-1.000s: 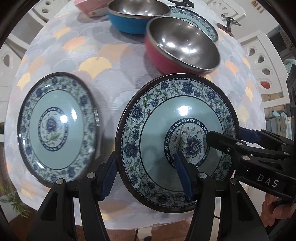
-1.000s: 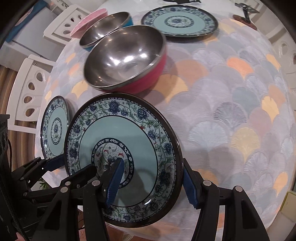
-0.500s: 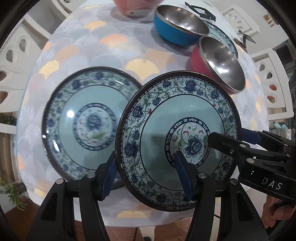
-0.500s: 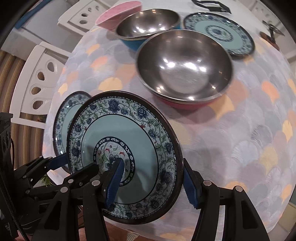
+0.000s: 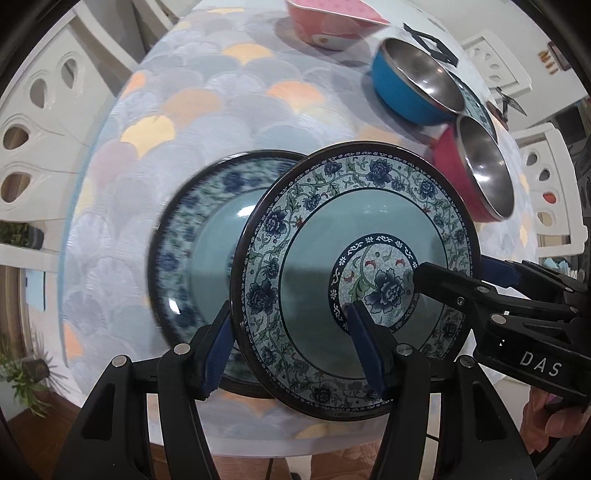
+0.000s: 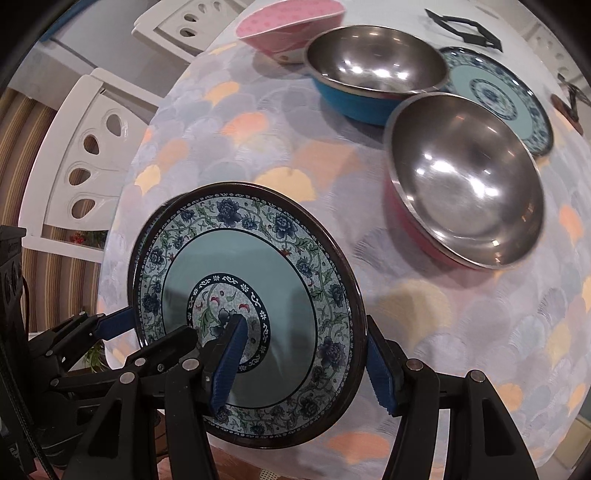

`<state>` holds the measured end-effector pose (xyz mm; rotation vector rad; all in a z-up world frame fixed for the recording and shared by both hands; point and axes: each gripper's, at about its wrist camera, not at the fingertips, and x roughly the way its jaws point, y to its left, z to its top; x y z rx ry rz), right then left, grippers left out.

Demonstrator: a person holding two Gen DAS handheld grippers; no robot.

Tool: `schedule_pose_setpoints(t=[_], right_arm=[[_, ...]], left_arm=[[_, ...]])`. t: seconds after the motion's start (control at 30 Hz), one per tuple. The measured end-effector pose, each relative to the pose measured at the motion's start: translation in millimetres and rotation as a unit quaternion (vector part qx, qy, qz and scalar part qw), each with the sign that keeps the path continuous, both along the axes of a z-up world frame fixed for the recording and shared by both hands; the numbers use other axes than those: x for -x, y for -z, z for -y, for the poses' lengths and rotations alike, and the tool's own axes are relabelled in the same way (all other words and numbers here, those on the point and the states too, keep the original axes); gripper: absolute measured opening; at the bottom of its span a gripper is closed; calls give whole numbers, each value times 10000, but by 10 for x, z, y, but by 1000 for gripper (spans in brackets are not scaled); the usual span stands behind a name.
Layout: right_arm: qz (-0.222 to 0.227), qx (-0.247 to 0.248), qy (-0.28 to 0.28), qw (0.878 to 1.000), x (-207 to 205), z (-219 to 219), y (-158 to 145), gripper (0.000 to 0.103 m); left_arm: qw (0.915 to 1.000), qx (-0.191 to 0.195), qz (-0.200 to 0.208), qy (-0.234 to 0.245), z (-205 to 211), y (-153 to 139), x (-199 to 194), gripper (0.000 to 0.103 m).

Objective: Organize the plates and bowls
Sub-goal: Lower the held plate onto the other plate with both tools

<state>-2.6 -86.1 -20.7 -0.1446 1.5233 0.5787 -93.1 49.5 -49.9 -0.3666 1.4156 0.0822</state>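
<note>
Both grippers hold one blue floral plate above the table; it also shows in the right wrist view. My left gripper clamps its near rim. My right gripper clamps the opposite rim and shows from the right in the left wrist view. A second matching plate lies on the table, partly under the held one; only its edge shows in the right wrist view. A third plate lies at the far side.
A red steel bowl, a blue steel bowl and a pink bowl stand on the round table with a scalloped cloth. White chairs ring the table. A black stand sits at the far edge.
Both grippers carried the held plate to the left, so it now overlaps the plate lying on the table. The bowls have slid to the right in both views.
</note>
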Motion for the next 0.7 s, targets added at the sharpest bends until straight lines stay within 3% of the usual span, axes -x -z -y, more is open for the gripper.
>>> schedule_pose_setpoints(t=[0.47,0.7], right_arm=[[-65,96,-123,9999,81,-308,52,60],[-91,121,-165,9997,121,-468,84,60]], left_arm=[[9999,27,-83,-83,-436,55,126,57],[9998,45,-117,-147,-412,44,146,57]])
